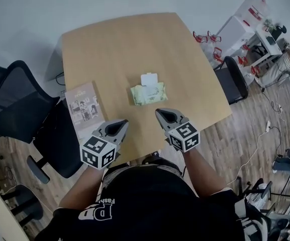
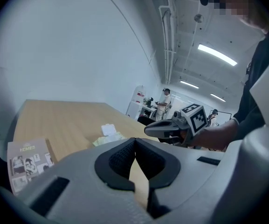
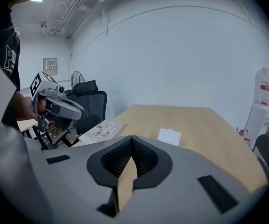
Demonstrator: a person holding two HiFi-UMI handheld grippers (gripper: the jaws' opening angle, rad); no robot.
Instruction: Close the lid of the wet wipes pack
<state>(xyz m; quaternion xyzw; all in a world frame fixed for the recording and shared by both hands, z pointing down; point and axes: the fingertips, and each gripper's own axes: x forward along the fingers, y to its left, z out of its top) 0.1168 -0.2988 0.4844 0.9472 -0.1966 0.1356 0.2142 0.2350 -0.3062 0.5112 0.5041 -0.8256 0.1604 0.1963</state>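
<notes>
- My left tool (image 1: 115, 128) and right tool (image 1: 166, 116) are both pinched fully shut, holding nothing, over the near edge of the worktop (image 1: 114, 49).
- Wet wipes pack (image 1: 148, 94) lies mid-worktop at my 12 o'clock, lid (image 1: 149, 79) flipped open.

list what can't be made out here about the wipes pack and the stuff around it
- Wet wipes pack: label print too small in the head view. In the right gripper view only its open lid shows; the rest sits behind the body of the right gripper.
- Booklet: cover text too small in every view. The left gripper covers one corner in its own view.
- Person's face: mosaic patch, left gripper view.
</notes>
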